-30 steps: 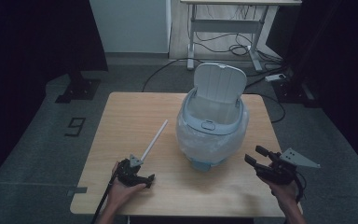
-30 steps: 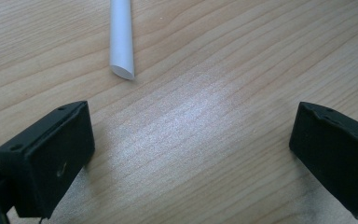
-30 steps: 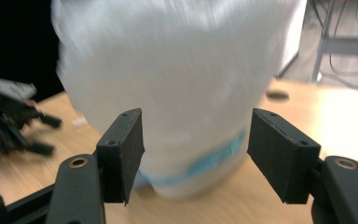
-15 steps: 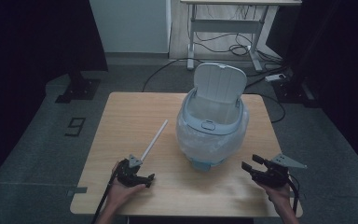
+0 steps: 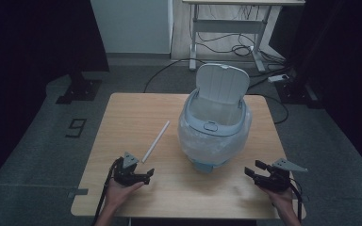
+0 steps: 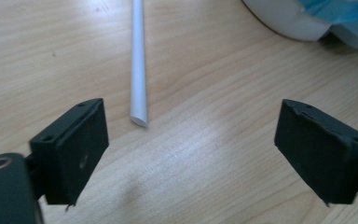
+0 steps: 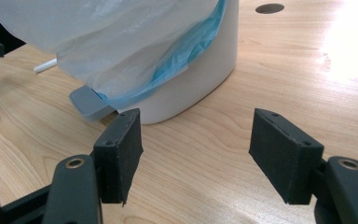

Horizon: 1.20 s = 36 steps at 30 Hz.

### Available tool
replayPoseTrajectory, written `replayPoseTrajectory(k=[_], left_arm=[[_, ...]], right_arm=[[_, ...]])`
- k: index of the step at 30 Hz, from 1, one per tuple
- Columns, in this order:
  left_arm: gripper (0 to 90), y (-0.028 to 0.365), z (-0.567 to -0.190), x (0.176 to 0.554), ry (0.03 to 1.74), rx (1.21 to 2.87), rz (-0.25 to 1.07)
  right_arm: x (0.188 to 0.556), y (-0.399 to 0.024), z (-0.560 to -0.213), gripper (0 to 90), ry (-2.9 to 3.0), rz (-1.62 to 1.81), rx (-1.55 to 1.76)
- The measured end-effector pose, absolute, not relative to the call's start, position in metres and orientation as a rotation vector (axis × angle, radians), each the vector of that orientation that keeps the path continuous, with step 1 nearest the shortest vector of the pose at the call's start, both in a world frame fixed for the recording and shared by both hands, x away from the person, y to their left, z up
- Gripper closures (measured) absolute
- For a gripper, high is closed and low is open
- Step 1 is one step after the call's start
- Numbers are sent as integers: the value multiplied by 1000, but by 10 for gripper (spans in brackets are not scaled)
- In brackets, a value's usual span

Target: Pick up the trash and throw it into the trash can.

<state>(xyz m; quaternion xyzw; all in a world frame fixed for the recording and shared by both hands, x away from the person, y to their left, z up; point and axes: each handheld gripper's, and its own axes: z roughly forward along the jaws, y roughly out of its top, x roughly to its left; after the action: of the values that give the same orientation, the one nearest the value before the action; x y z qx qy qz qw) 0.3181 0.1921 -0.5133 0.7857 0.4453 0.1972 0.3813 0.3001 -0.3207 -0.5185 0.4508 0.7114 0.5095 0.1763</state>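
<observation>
The wooden tabletop (image 5: pixel 122 113) carries a small white bin (image 5: pixel 215 136) near its middle, lid (image 5: pixel 222 84) swung up and a thin plastic liner (image 7: pixel 121 42) bulging over the rim, with a grey pedal (image 7: pixel 89 103) poking out at the base on the person's side. To the left of the bin, apart from it, a slim white stick (image 5: pixel 155 141), possibly a straw or a plastic rod, lies flat and runs diagonally, its near end pointing at the left gripper (image 5: pixel 147 174). That gripper rests low at the near edge with its jaws spread wide and nothing between them; in the left gripper view the stick's end (image 6: pixel 138 119) lies just ahead of the left-hand jaw, not yet between the two. The right gripper (image 5: pixel 252 170) sits at the near right, jaws likewise wide and empty, facing the bin's base. The step in hand looks like the approach to pick up the stick, presumably to drop it into the open bin. The next move calls for shifting the left gripper forward and slightly sideways so the jaws straddle the thin stick, then closing low against the wood.
</observation>
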Motion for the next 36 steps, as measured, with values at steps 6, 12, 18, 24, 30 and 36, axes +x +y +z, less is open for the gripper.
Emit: replayPoseTrajectory(k=[6,12,18,24,30,36], left_arm=[[136,195,-508,324,1143,1995,519],[154,194,-503,334,1146,2005,523],[153,195,-501,348,1173,2003,526],[170,197,-505,369,1222,1976,522],[178,195,-509,392,1242,1965,490],[177,185,-515,411,1249,2001,488]], right_arm=[[301,-317,-523,340,2037,1420,1282],[301,-317,-526,340,2037,1415,1303],[299,-317,-525,345,2013,1421,1301],[301,-317,-528,346,2026,1413,1305],[301,-317,-529,346,2032,1408,1307],[302,-317,-530,345,2034,1405,1306]])
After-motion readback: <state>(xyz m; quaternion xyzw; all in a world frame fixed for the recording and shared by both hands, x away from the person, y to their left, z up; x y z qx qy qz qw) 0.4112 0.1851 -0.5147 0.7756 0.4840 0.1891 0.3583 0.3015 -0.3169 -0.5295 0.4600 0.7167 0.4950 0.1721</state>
